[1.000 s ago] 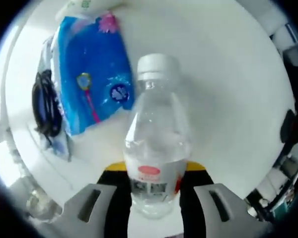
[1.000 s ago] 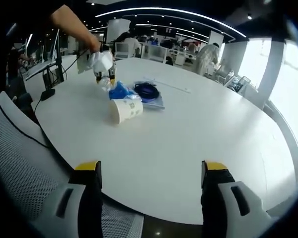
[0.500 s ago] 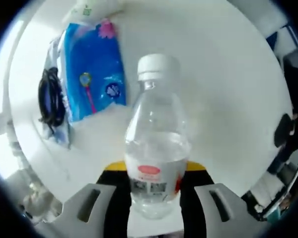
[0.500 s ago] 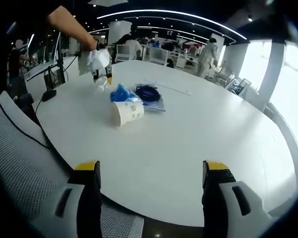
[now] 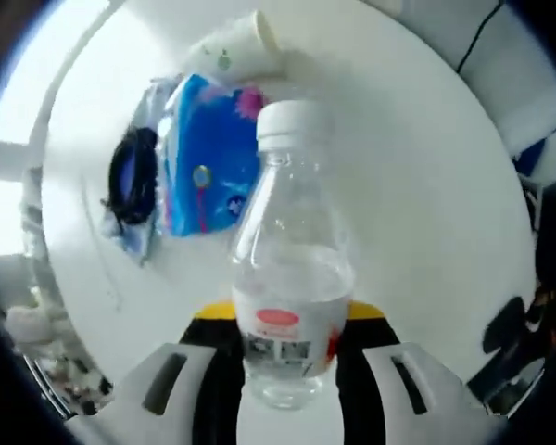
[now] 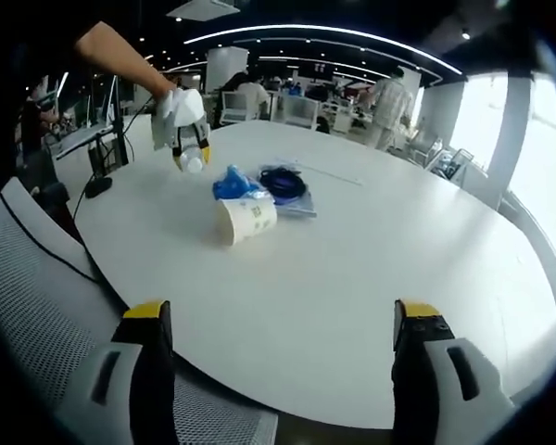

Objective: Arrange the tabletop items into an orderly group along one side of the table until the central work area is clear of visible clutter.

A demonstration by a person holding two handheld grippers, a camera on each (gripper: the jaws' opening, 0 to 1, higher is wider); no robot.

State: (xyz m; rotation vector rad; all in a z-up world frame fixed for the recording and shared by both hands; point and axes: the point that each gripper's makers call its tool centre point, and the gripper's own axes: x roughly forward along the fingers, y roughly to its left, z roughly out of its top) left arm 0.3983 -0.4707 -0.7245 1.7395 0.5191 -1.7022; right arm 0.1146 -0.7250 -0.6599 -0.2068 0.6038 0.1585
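Note:
A clear water bottle (image 5: 292, 278) with a white cap and a red label is clamped between my left gripper's (image 5: 287, 320) jaws and held off the white table (image 5: 417, 167). Beyond it lie a blue packet (image 5: 208, 158), a black cable coil (image 5: 130, 181) and a paper cup (image 5: 232, 51) on its side. In the right gripper view, a person's hand holds the left gripper (image 6: 181, 120) with the bottle (image 6: 193, 159) over the table's far left. My right gripper (image 6: 283, 315) stands open and empty at the table's near edge, well short of the cup (image 6: 247, 219), packet (image 6: 233, 184) and coil (image 6: 283, 183).
A flat sheet (image 6: 301, 206) lies under the coil. A grey mesh chair (image 6: 37, 306) sits at the near left of the table (image 6: 371, 269), with a black cable (image 6: 51, 250) draped across it. Desks, chairs and people fill the office beyond.
The left gripper has risen and drawn back with the bottle, so the packet and coil look smaller and the paper cup has come into its view. The right gripper's view shifted slightly.

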